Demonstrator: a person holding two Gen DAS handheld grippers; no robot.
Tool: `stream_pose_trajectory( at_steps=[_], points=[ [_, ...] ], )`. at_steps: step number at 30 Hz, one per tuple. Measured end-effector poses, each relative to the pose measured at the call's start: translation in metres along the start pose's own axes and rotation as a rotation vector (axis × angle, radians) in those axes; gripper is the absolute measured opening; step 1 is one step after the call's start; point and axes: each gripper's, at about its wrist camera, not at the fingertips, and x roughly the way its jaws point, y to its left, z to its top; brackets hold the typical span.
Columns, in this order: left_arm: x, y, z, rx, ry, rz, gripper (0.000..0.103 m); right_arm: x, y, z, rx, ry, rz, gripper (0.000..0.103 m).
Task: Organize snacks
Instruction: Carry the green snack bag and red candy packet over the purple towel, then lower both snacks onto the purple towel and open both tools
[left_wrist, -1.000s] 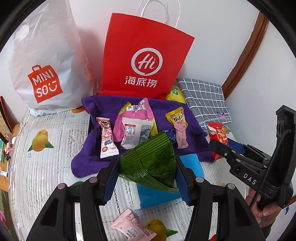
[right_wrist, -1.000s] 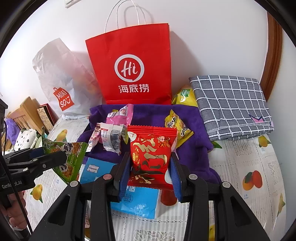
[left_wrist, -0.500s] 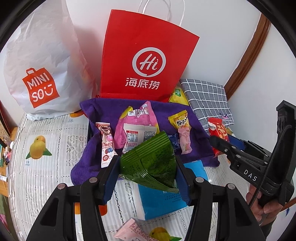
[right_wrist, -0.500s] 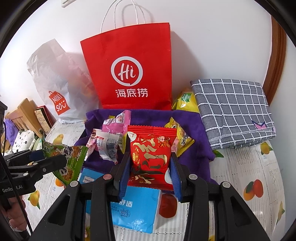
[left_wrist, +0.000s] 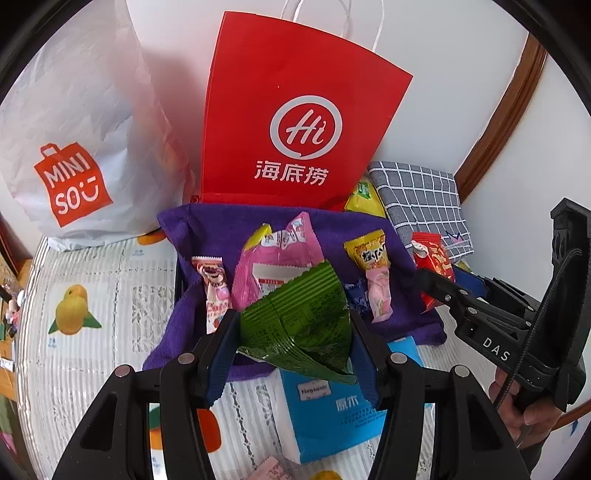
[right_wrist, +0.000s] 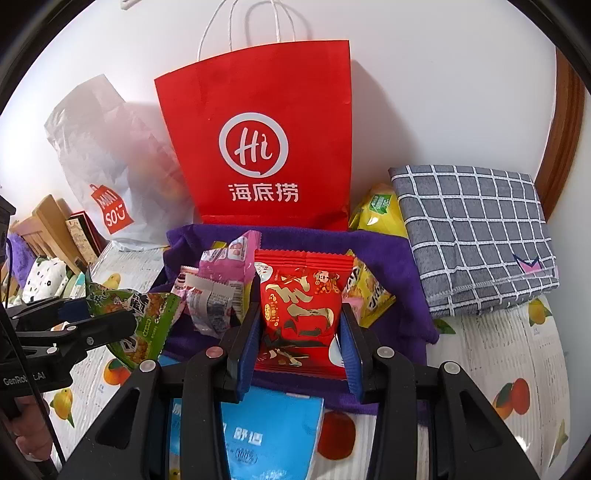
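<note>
My left gripper is shut on a green snack packet and holds it above the near edge of the purple cloth. My right gripper is shut on a red snack packet over the same cloth. Several snacks lie on the cloth: a pink packet, a strawberry-print stick, a yellow-and-pink packet. A red Hi paper bag stands upright behind the cloth. The right gripper with its red packet shows at the right of the left wrist view.
A white Miniso bag stands left of the red bag. A folded grey checked cloth lies at the right, a yellow packet beside it. A blue tissue pack lies on the fruit-print tablecloth near me.
Both grippers have moved forward with their packets, toward the purple cloth and the red bag. Both stay shut.
</note>
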Motion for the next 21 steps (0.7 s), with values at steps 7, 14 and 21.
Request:
stream_pose_trajectory(
  at_steps=[7, 14, 21],
  points=[
    [0.007, 0.003, 0.009, -0.002, 0.000, -0.002, 0.055, 0.012, -0.006, 0.011, 0.014, 0.001, 0.004, 0.040],
    [0.017, 0.008, 0.013, -0.016, 0.006, -0.008, 0.054, 0.021, -0.004, 0.016, 0.004, 0.000, 0.005, 0.040],
    [0.025, 0.017, 0.018, -0.029, 0.007, 0.000, 0.055, 0.030, -0.008, 0.020, 0.001, 0.007, -0.001, 0.040]
  ],
)
